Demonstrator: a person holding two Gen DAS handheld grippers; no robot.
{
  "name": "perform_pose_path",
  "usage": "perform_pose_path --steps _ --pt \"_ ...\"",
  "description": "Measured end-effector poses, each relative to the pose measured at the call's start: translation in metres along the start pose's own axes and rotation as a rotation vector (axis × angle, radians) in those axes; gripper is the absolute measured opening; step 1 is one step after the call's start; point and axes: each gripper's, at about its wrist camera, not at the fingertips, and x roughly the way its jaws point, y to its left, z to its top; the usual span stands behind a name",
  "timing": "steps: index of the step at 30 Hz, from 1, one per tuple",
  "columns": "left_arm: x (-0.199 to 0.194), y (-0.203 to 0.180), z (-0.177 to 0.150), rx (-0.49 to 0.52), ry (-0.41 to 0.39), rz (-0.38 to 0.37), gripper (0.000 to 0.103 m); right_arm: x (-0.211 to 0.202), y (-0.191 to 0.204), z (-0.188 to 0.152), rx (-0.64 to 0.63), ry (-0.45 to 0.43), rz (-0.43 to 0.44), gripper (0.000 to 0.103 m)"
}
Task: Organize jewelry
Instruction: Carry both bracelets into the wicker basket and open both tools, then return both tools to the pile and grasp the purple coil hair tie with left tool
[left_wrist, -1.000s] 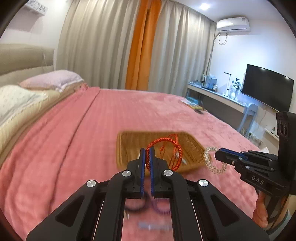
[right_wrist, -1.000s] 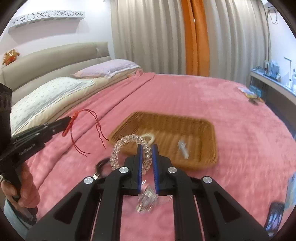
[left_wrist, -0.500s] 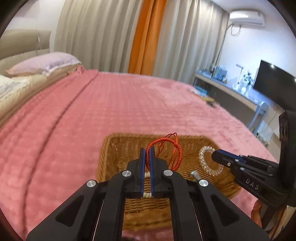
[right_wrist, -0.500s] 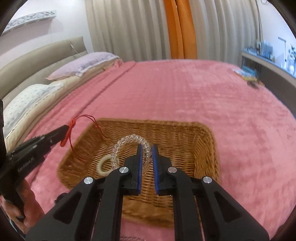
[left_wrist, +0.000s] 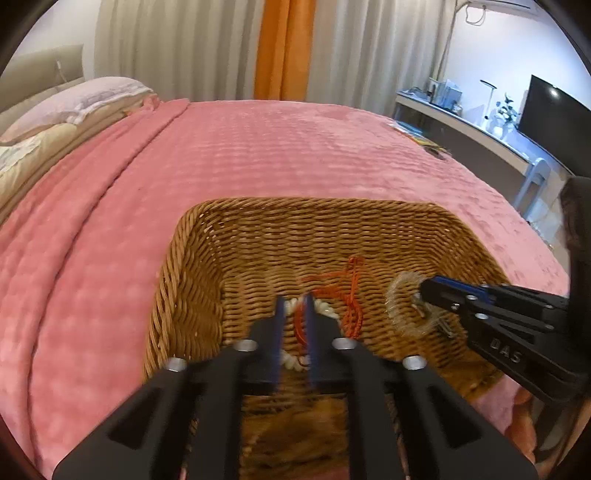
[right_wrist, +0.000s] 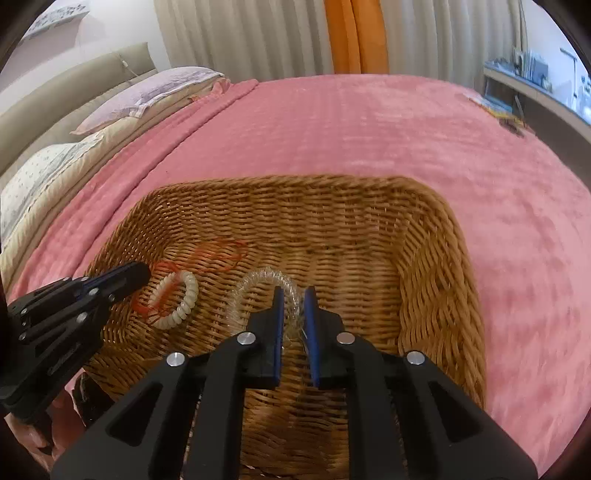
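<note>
Lowered into basket (left_wrist: 192, 266), red bracelet (left_wrist: 347, 291) between opening jaws.

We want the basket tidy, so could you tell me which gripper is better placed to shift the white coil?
Left. The left gripper sits right at the white coil, jaws opening with the red cord between them. The right gripper is opening around the clear bracelet, off to one side.

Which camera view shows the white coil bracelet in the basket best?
The right wrist view: the white coil bracelet lies whole on the basket floor, beside the left gripper. In the left wrist view only short pieces show, behind the left gripper's opening jaws.
</note>
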Motion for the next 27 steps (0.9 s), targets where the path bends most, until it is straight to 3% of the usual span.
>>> perform_pose_path --steps 1,3,9,16,21,27 --pt "-0.006 -0.001 0.000 0.002 -0.016 -0.002 0.028 -0.002 -0.002 0.000 0.011 -0.006 0.010 0.031" --pt "-0.016 -0.001 0.000 0.002 -0.033 -0.014 0.034 -0.010 -0.007 -0.001 0.027 -0.026 0.012 0.045" --pt "-0.070 0.001 -0.004 -0.033 -0.109 -0.059 0.037 -0.063 0.002 -0.002 0.024 -0.122 0.046 0.045" --pt "-0.156 0.008 -0.034 -0.051 -0.203 -0.069 0.037 -0.135 0.026 -0.028 -0.032 -0.209 0.078 0.045" --pt "-0.187 0.019 -0.068 -0.074 -0.210 -0.044 0.037 -0.159 0.045 -0.059 -0.074 -0.215 0.081 0.045" --pt "-0.191 0.041 -0.101 -0.134 -0.160 -0.038 0.037 -0.159 0.053 -0.094 -0.073 -0.169 0.080 0.045"
